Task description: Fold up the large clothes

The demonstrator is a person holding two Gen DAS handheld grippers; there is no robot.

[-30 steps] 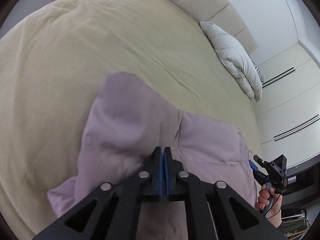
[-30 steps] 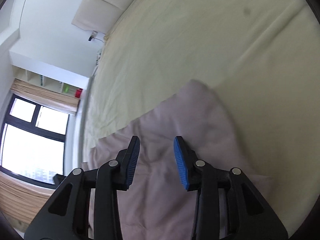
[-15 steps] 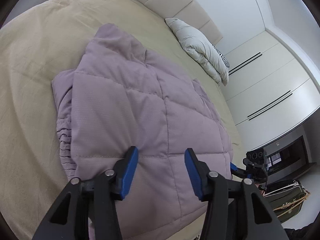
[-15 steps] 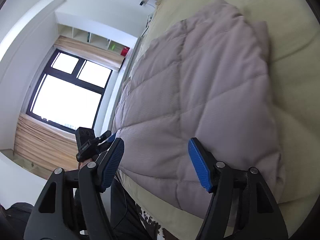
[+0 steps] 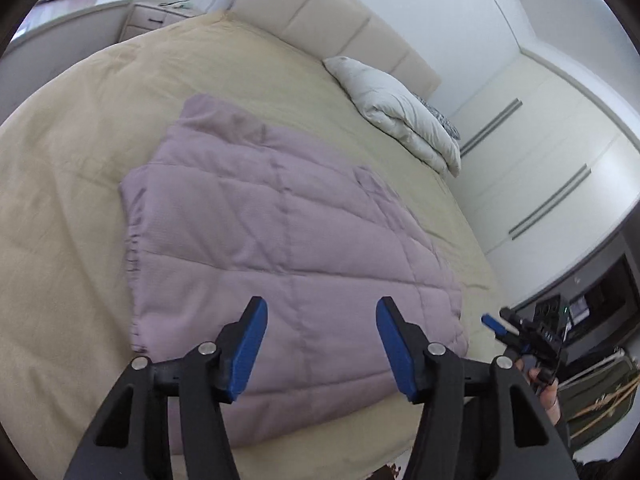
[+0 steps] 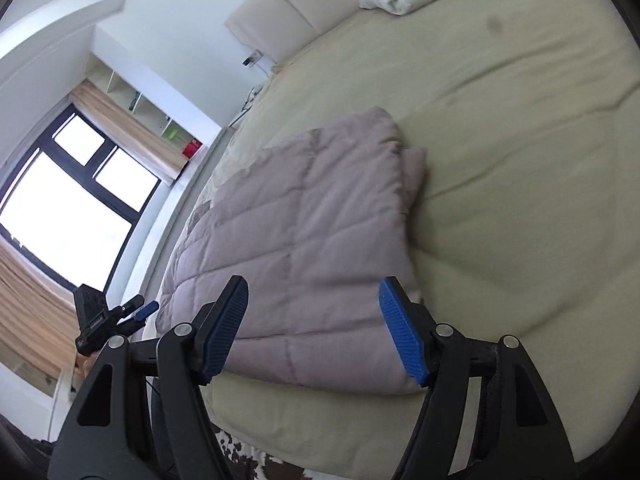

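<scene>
Cream bedding covers a wide bed that fills most of both views, with a padded headboard at its far end and a white folded duvet lying beside it. White wardrobe doors stand along one wall; a dark-framed window with a tan blind is on the opposite side. No writing can be read anywhere; small lettering on the gripper bodies is too blurred to make out.

A lilac quilted jacket lies folded flat on the near part of the bed, close to its front edge. Its long axis runs away from the cameras toward the headboard, the narrower folded end farthest off.

The left gripper hangs above the jacket's near edge, its blue pads spreading apart with nothing between them. The right gripper hovers over the near right corner, jaws likewise widening and empty, clear of the cloth.
</scene>
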